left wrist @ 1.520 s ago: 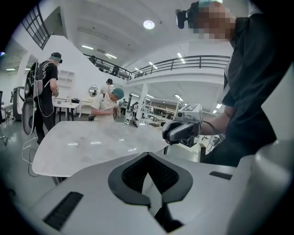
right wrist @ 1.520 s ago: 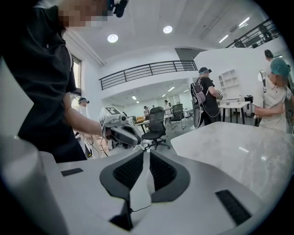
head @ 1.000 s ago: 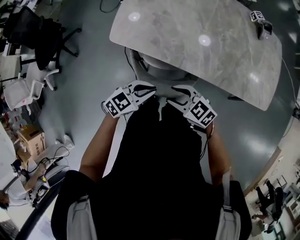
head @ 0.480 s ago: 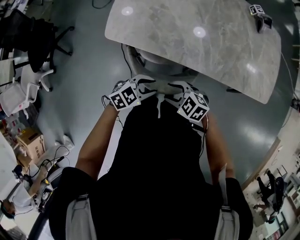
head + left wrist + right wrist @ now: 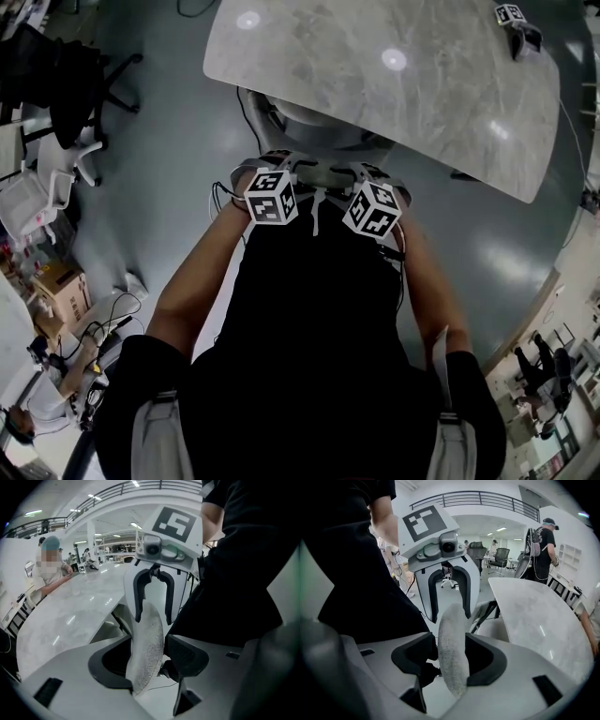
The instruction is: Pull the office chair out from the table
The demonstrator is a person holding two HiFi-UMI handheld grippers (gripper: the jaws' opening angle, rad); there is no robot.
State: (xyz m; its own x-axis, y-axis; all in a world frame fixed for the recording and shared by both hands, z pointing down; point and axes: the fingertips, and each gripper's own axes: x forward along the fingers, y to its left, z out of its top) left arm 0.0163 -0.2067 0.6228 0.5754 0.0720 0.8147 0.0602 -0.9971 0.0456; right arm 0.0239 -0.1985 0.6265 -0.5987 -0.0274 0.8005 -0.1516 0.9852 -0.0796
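Note:
The office chair (image 5: 314,122) is tucked under the grey marble table (image 5: 394,84), only its seat and back showing past the near edge. Both grippers reach down onto the top of its backrest. In the left gripper view the grey mesh top edge of the backrest (image 5: 147,634) stands between the jaws of my left gripper (image 5: 150,660), which have just been opening and stand wide. My right gripper (image 5: 451,660) straddles the same edge (image 5: 452,634), its jaws also just opened wider. In the head view the left gripper (image 5: 289,171) and right gripper (image 5: 361,176) sit close together.
Other office chairs (image 5: 66,84) and a cardboard box (image 5: 56,281) stand at the left. A marker device (image 5: 517,23) lies on the table's far corner. A seated person (image 5: 49,569) is at the table; another person (image 5: 541,541) stands beyond it.
Both grippers have come down and moved closer together over the backrest's top edge, and their marker cubes have rolled to face up. The left jaws have opened.

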